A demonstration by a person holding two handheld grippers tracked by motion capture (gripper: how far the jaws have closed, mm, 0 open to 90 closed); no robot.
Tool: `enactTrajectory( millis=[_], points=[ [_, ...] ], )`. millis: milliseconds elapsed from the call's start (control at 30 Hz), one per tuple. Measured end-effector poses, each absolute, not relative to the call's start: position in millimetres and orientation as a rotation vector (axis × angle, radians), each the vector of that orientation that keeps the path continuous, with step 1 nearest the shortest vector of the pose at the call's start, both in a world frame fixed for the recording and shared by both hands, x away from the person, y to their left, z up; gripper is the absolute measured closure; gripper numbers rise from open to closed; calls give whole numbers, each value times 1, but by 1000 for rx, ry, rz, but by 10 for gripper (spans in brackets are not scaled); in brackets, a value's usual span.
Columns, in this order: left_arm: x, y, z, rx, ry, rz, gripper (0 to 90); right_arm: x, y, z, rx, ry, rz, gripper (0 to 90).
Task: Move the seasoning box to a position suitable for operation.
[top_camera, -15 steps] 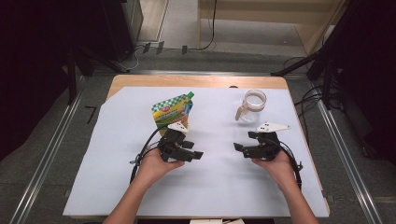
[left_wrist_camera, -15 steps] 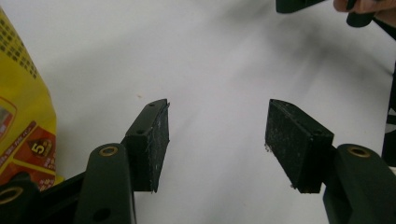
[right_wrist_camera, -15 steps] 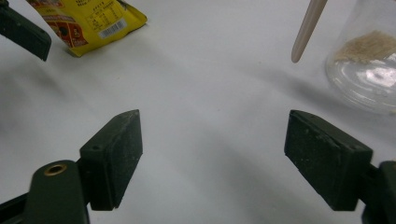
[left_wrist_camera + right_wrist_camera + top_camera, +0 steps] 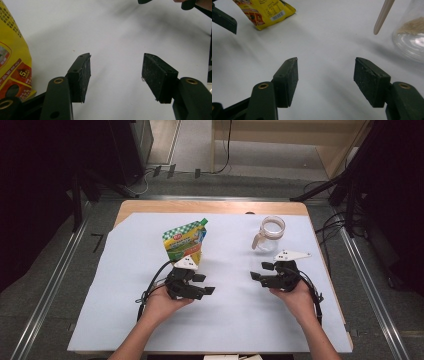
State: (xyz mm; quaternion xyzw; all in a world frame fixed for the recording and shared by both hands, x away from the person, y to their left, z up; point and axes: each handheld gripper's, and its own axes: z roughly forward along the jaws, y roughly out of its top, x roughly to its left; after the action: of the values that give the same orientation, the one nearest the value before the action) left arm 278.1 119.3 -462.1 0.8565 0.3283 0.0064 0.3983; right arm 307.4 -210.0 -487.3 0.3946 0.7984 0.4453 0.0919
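Both tools are hovering released over the white-covered counter (image 4: 240, 330), the left tool (image 4: 207, 284) just beside the standing yellow-green spouted pouch (image 4: 184, 242) and the right tool (image 4: 260, 271) near the glass jug (image 4: 271, 234) holding pale grains, each gripping nothing.

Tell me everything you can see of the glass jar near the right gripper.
The jar is clear glass, round, with an open mouth and no lid on it. It stands upright on the white sheet, beyond the right gripper and apart from it. A pale stick-like handle hangs beside it, tip off the sheet. In the right gripper view a thin layer of tan powder or grains lies inside. Nothing grips it.
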Motion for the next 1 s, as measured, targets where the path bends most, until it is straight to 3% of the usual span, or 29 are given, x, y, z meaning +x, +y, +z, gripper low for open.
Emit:
enactTrajectory(
  millis=[1000],
  points=[
    [281, 122, -459, 2138, 831, -18, 427, 310, -213, -487, 1154, 2331, 1283, 356]
  ],
)
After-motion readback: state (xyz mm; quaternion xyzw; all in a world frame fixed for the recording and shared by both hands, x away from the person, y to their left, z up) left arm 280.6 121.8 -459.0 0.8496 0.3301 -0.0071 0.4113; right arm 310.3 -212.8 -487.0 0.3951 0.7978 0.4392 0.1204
